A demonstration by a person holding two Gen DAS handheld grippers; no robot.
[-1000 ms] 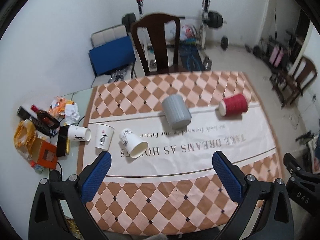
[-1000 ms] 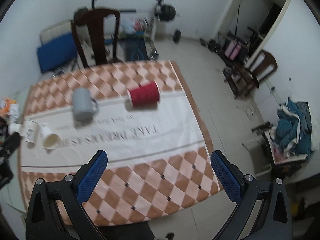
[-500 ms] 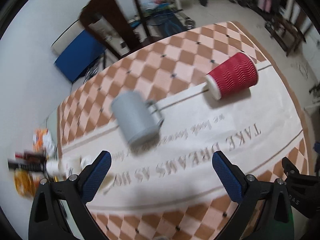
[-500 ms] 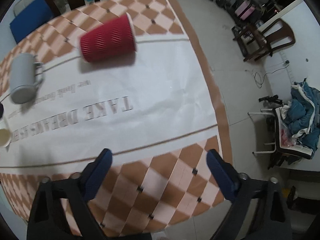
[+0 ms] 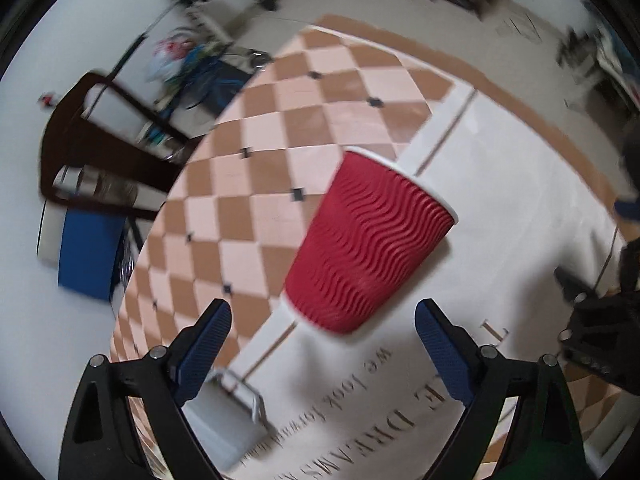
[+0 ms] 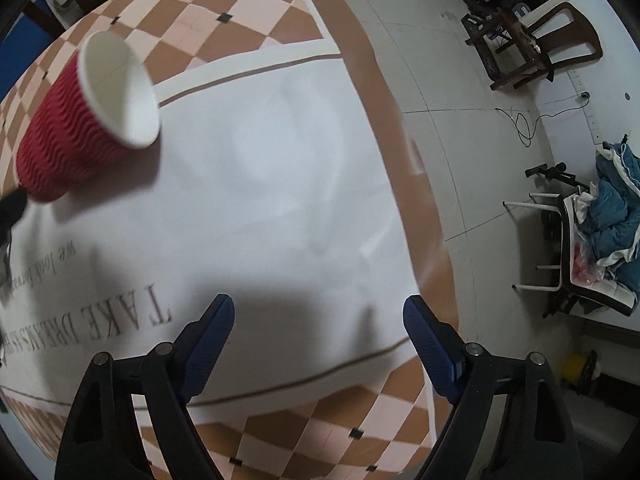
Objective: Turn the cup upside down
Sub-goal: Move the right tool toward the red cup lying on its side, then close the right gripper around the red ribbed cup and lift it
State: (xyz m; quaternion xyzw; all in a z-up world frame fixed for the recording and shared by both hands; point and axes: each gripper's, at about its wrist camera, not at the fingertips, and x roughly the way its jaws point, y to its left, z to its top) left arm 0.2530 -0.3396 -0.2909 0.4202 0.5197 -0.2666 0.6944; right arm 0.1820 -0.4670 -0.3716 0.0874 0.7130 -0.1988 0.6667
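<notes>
A red ribbed paper cup lies on its side on the white part of the tablecloth, its base toward my left gripper. That gripper is open, close to the cup, fingers on either side of its base without touching. In the right wrist view the cup lies at the far left with its white open mouth facing the camera. My right gripper is open and empty, low over the cloth to the right of the cup.
A grey mug lies on its side under my left gripper. The checkered tablecloth ends at the table's right edge with floor beyond. A dark wooden chair stands past the far edge. A chair with blue clothes stands at right.
Both grippers have moved down and in toward the red cup. The left has swung right past the grey mug, and the cup now sits just ahead of its fingers. Both stay open.
</notes>
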